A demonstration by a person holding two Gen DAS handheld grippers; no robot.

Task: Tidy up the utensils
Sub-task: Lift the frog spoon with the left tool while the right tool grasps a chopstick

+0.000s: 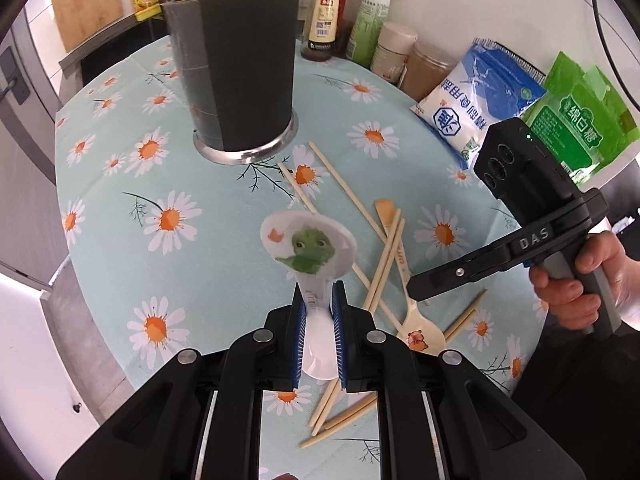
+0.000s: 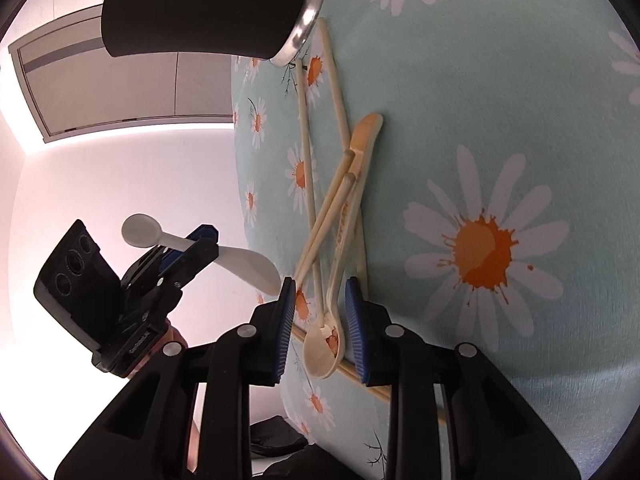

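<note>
My left gripper (image 1: 319, 300) is shut on the handle of a white spoon (image 1: 308, 246) with a green frog picture, held above the table; both also show in the right wrist view (image 2: 188, 246). The dark utensil holder (image 1: 240, 68) stands upright beyond it. My right gripper (image 2: 320, 300) is open, its blue pads on either side of a cream spoon (image 2: 326, 344) with a capybara picture, which lies among several wooden chopsticks (image 2: 332, 200). The right gripper shows in the left wrist view (image 1: 416, 292) just over that pile.
The table has a daisy-print cloth (image 1: 120, 200). Sauce bottles (image 1: 324, 12), jars, a blue salt bag (image 1: 476, 100) and a green sugar bag (image 1: 580, 120) stand along the far right edge. A sink and cutting board (image 1: 84, 4) lie behind the table.
</note>
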